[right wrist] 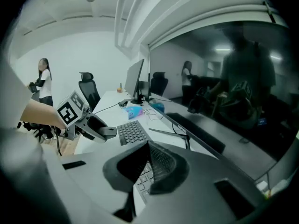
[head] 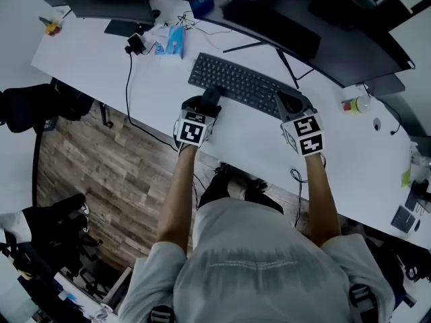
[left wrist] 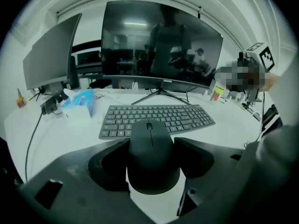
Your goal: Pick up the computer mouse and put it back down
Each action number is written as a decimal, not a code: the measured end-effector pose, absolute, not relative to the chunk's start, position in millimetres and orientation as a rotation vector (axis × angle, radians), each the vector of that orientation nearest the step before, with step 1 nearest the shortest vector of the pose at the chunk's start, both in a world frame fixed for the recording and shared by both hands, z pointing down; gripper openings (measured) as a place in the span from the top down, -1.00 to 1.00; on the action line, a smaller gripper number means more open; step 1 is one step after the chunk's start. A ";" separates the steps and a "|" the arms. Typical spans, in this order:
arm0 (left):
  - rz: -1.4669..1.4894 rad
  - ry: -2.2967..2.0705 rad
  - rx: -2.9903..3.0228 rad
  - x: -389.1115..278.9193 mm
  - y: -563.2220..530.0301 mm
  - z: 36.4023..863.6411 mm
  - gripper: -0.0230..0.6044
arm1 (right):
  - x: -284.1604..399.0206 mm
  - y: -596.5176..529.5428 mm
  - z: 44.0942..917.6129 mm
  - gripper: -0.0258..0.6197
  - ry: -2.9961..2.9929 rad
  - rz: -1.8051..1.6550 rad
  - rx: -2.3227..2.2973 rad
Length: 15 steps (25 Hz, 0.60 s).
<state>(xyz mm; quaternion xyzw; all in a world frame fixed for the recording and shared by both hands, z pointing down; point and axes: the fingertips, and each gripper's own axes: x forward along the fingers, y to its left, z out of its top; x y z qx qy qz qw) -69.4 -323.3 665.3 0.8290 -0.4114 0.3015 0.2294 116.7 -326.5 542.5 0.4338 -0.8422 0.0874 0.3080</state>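
Observation:
A black computer mouse (left wrist: 152,157) sits between the jaws of my left gripper (left wrist: 152,148), which press on both its sides. Whether it rests on the white desk (left wrist: 70,134) or hangs just above it, I cannot tell. In the head view the left gripper (head: 207,103) is at the front edge of the dark keyboard (head: 239,84), and only a bit of the mouse (head: 211,96) shows. My right gripper (head: 291,104) hovers over the keyboard's right end. Its jaws (right wrist: 147,146) meet at the tips with nothing held.
A curved monitor (left wrist: 161,43) stands behind the keyboard (left wrist: 156,118), with a second screen (left wrist: 49,55) at the left. A blue tissue pack (head: 175,42) and a black cable (head: 128,79) lie far left. A person (right wrist: 44,85) and an office chair (right wrist: 88,90) stand beyond the desk's end.

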 end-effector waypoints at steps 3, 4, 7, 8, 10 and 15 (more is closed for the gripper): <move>0.863 -1.082 2.254 -63.5 -319.4 689.0 -0.01 | 111.2 -323.9 558.5 0.92 -2.209 0.264 1.126; 0.880 -1.076 2.245 -64.0 -318.8 695.7 0.00 | 109.8 -323.6 562.5 0.91 -2.206 0.273 1.124; 0.911 -1.045 2.231 -61.9 -316.3 711.4 0.00 | 108.2 -323.6 573.3 0.91 -2.193 0.292 1.120; 0.917 -1.035 2.229 -60.2 -315.0 715.3 -0.01 | 109.1 -323.0 576.3 0.91 -2.188 0.297 1.119; 0.933 -1.022 2.226 -57.3 -313.6 721.7 -0.01 | 111.4 -322.1 579.9 0.91 -2.179 0.305 1.118; 0.983 -1.042 2.205 -59.8 -314.7 730.0 -0.01 | 116.0 -323.6 582.7 0.91 -2.168 0.316 1.124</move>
